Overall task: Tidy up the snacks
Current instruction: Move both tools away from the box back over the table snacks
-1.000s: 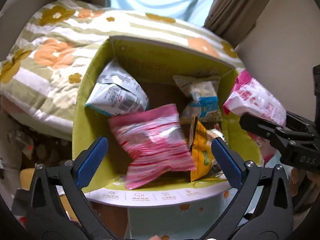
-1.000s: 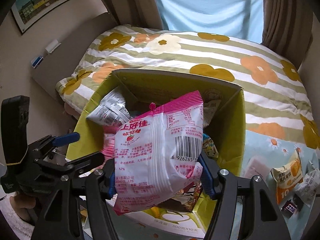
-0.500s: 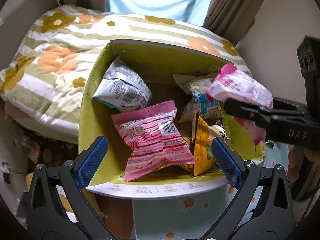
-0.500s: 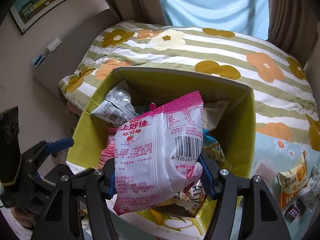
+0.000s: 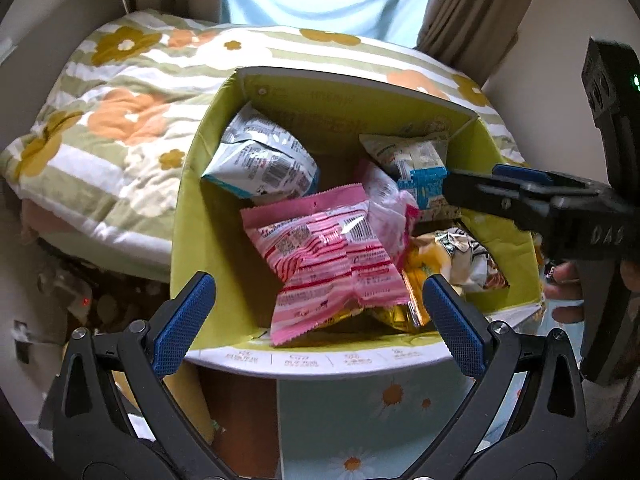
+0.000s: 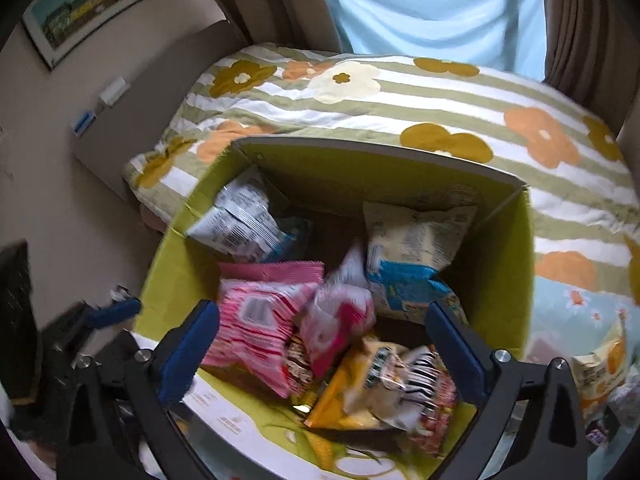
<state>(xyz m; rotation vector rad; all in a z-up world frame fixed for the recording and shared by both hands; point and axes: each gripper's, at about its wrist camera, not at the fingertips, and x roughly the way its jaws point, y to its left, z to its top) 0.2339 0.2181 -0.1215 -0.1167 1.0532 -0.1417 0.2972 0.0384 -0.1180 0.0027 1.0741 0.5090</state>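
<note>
A yellow-green cardboard box (image 5: 188,200) (image 6: 508,280) stands open by the bed with several snack bags inside. A white and pink bag (image 6: 336,320) (image 5: 390,208) is falling in among them, blurred, beside a pink striped bag (image 5: 324,260) (image 6: 252,320). A white and blue bag (image 5: 260,160) leans at the back left, a cream and blue bag (image 6: 412,256) at the back right. My right gripper (image 6: 320,352) is open and empty above the box; it also shows in the left wrist view (image 5: 496,188). My left gripper (image 5: 316,316) is open and empty at the box's near edge.
A bed with a striped flower quilt (image 6: 400,96) lies behind the box. An orange and cream snack bag (image 6: 600,368) and small packets lie on the daisy-print cloth (image 6: 560,304) to the right. A framed picture (image 6: 92,4) hangs on the left wall.
My right gripper has opened and let go of the white and pink bag, which drops into the box. The right gripper has moved over the box. The left gripper has stayed open.
</note>
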